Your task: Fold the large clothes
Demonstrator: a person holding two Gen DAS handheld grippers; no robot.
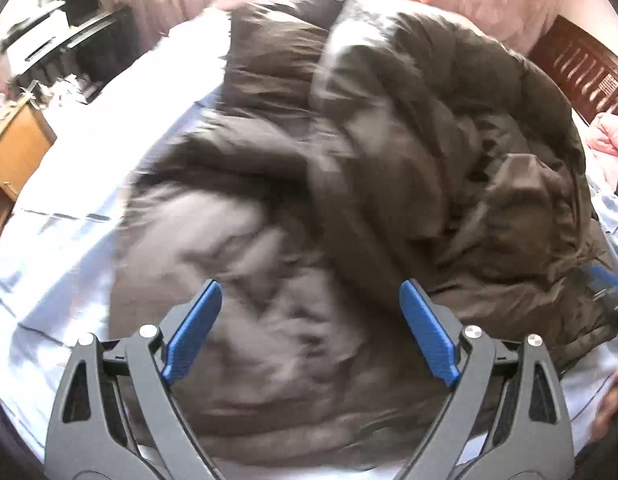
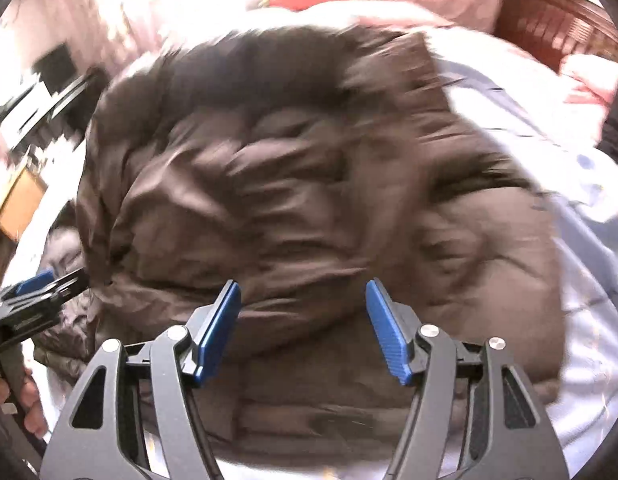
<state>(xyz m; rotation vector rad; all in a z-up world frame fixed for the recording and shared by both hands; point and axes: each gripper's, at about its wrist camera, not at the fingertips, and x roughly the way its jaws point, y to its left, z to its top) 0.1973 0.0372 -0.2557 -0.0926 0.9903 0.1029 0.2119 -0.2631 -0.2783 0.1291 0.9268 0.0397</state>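
Observation:
A large dark brown puffer jacket [image 1: 389, 160] [image 2: 269, 180] lies crumpled on a bed with a pale blue sheet [image 1: 69, 240] [image 2: 549, 160]. My left gripper [image 1: 309, 286] hovers over the jacket's near, paler part, open wide, its blue pads clear of the fabric. Over the jacket's middle my right gripper [image 2: 303, 284] is open too, with nothing pinched between its pads. The right gripper [image 1: 607, 284] shows at the jacket's right edge in the left wrist view. In the right wrist view the left gripper [image 2: 41, 284] shows at the far left. Both views are blurred.
A dark wooden headboard [image 1: 581, 76] and pink bedding [image 1: 611, 140] sit at the bed's right end. A wooden cabinet [image 1: 17, 148] and dark furniture [image 1: 81, 32] stand beyond the bed's left side. A hand [image 2: 29, 400] holds the left gripper's handle.

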